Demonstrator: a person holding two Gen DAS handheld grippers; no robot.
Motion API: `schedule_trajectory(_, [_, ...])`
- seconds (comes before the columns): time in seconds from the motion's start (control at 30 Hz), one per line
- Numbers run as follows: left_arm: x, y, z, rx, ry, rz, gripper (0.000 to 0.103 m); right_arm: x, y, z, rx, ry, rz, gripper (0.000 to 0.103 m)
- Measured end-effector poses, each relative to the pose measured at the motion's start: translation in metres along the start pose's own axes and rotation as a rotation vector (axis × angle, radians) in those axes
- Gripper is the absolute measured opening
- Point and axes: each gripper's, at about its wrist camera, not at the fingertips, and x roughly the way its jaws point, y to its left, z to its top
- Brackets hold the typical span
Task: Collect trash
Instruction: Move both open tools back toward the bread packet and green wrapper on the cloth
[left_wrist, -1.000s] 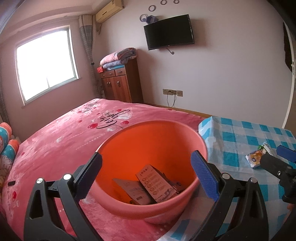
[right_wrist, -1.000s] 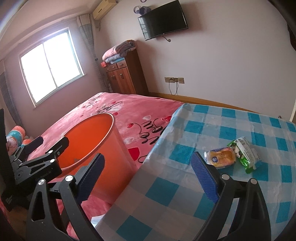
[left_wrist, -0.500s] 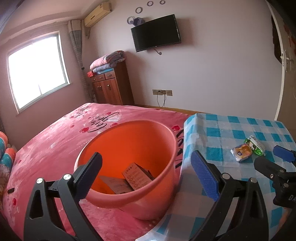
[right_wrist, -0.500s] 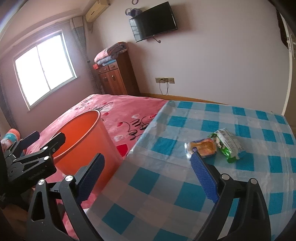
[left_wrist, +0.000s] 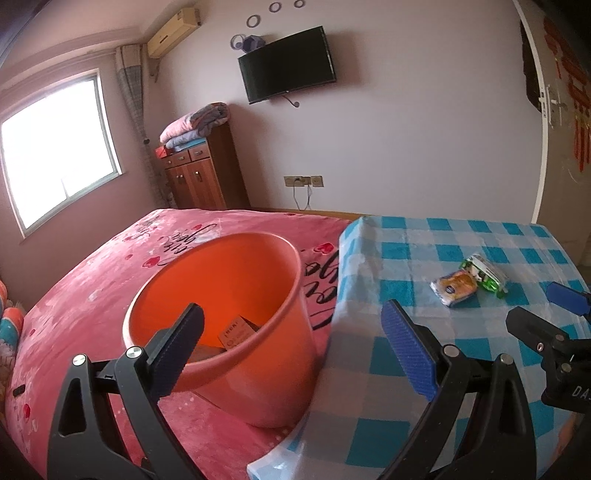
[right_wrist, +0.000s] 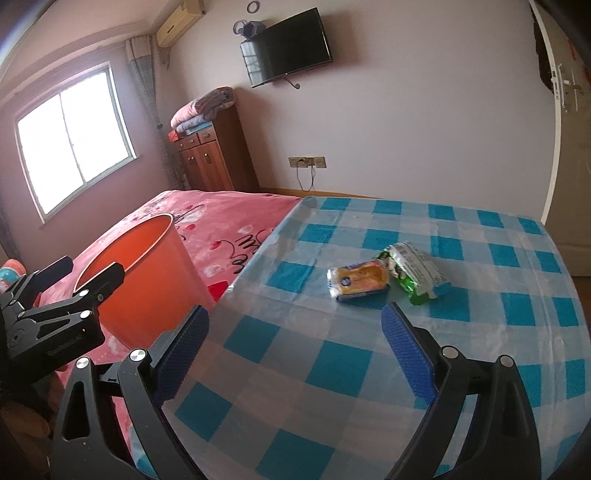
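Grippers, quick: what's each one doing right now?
Left gripper: open, holding nothing.
Right gripper: open, holding nothing.

Right claw (right_wrist: 291, 354) spread wide, empty, above checked tablecloth (right_wrist: 480, 314), wrappers (right_wrist: 360, 280) ahead

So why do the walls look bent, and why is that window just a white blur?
Left wrist view: the fisheye lens bows the door frame, and the window is blown out to plain white. Right wrist view: same bending, daylight glare sheens the checked tablecloth, and the snack packets stay sharp.
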Motion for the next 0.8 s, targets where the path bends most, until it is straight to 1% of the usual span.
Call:
schedule_trajectory(0.23, [-0.004,-0.019,-0.007,0.041,0.007,-0.04,0.097,-0.006,-0.013,-0.011,-0.01,0.002,-0.044,0.093])
schedule_trajectory(0.4, [-0.002,-0.037,-0.011,0.076,0.014,-0.083,0.097,-0.007,-0.029,-0.019,0.004,0.013,-0.068,0.093])
schedule_trajectory(0.57, [0.006,-0.056,-0.015,0.107,0.028,-0.12,0.097,-0.005,-0.047,-0.028,0.029,0.028,-0.093,0.093])
schedule_trajectory(0.8, [0.02,-0.08,-0.024,0.15,0.059,-0.143,0.097,0.0,-0.07,-0.038,0.053,0.047,-0.128,0.093])
